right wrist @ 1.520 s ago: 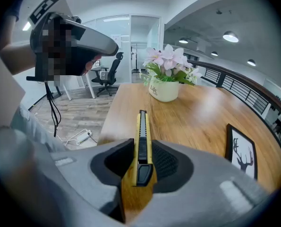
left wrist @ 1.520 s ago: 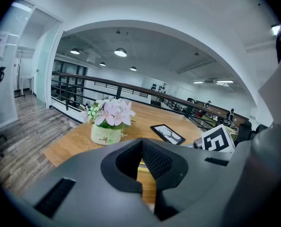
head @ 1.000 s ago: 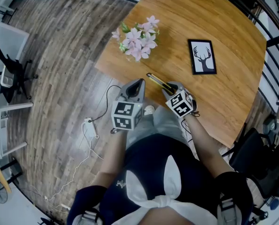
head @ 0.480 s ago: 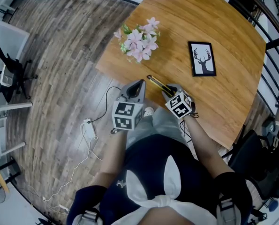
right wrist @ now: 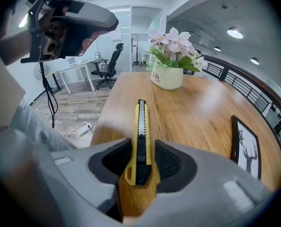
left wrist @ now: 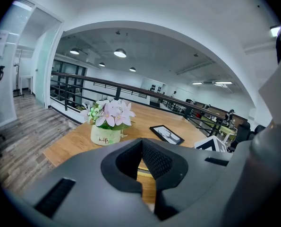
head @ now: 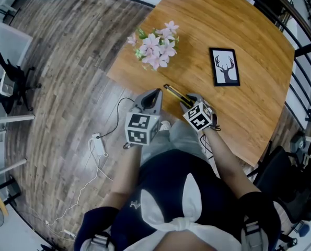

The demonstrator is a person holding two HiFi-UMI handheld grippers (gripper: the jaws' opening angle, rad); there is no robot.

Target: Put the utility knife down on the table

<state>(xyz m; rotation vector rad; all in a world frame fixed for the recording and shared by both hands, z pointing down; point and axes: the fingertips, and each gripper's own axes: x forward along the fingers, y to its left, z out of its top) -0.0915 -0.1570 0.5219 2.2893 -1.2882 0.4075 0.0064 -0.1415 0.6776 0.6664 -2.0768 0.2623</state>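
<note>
Right tool (right wrist: 143,148) just opened, utility knife (right wrist: 140,119) between

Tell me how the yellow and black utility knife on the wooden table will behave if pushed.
The yellow and black utility knife looks rigid and slim, so it probably lifts as one light piece. Its flat body lies on the smooth wooden table, so a push would likely slide or spin it, not roll it.

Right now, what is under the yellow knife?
The wooden table: the knife lies on it between the right gripper's jaws, which have just been opening and stand clear of it. The wood right beneath is covered by the knife.
</note>
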